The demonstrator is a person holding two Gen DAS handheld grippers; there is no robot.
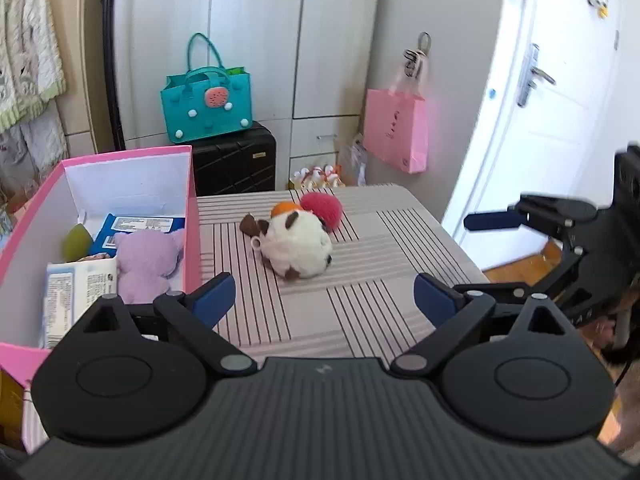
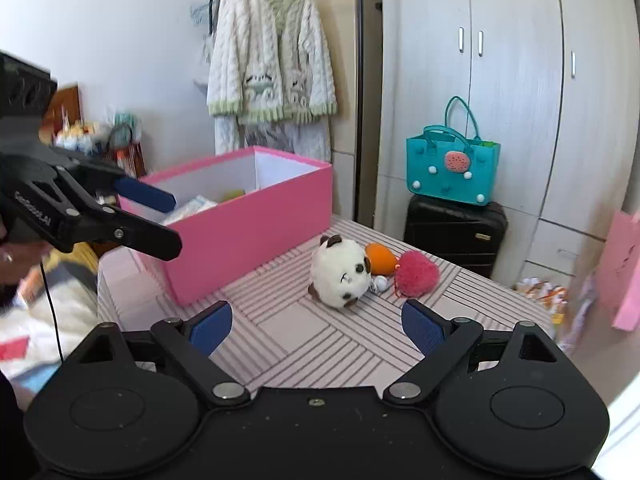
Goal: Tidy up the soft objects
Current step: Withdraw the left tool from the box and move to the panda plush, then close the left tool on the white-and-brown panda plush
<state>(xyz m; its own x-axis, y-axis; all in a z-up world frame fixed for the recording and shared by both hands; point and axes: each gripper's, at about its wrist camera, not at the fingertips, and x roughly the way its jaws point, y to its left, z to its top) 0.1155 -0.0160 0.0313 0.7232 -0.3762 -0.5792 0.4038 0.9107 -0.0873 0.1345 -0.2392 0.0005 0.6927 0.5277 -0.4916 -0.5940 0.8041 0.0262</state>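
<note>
A white and brown plush toy (image 1: 298, 249) lies on the striped table (image 1: 360, 304), with an orange soft ball (image 1: 285, 208) and a red fluffy heart (image 1: 322, 207) just behind it. All three show in the right wrist view: plush (image 2: 340, 274), orange ball (image 2: 380, 258), heart (image 2: 416, 274). The pink box (image 1: 32, 216) at the table's left holds a purple plush (image 1: 148, 264), a green soft piece (image 1: 77, 243) and tissue packs. My left gripper (image 1: 324, 300) is open and empty, short of the white plush. My right gripper (image 2: 316, 326) is open and empty, also short of it.
A teal bag (image 1: 208, 104) sits on a black suitcase (image 1: 236, 160) behind the table. A pink paper bag (image 1: 396, 132) hangs at the back right beside a white door (image 1: 540, 100). A robe (image 2: 272, 56) hangs behind the pink box (image 2: 248, 232).
</note>
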